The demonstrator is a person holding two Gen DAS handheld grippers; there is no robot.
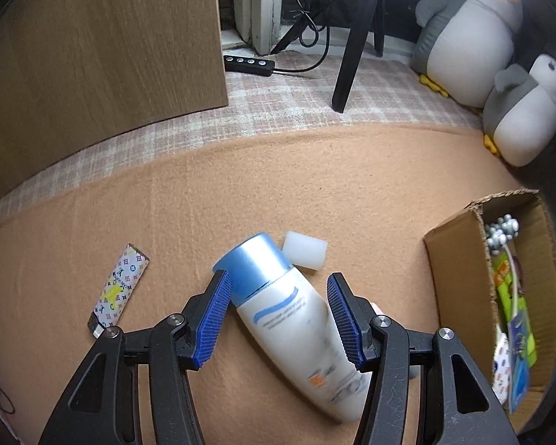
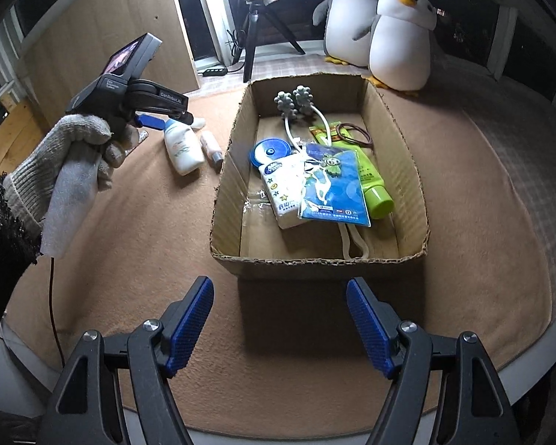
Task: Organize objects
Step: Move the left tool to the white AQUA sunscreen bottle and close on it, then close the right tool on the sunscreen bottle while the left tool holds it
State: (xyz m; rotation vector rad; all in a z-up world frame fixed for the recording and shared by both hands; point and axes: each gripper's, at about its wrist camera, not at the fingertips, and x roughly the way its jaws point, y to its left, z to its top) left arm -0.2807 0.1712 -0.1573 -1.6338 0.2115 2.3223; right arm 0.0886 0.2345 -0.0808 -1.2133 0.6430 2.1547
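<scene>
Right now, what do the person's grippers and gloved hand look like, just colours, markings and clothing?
Both grippers, the left gripper and right gripper, have black plastic frames with silver screws and blue ribbed pads. In the right wrist view the left one carries a small grey screen and white lettering. The left hand wears a grey-white knit glove over a black sleeve.
</scene>
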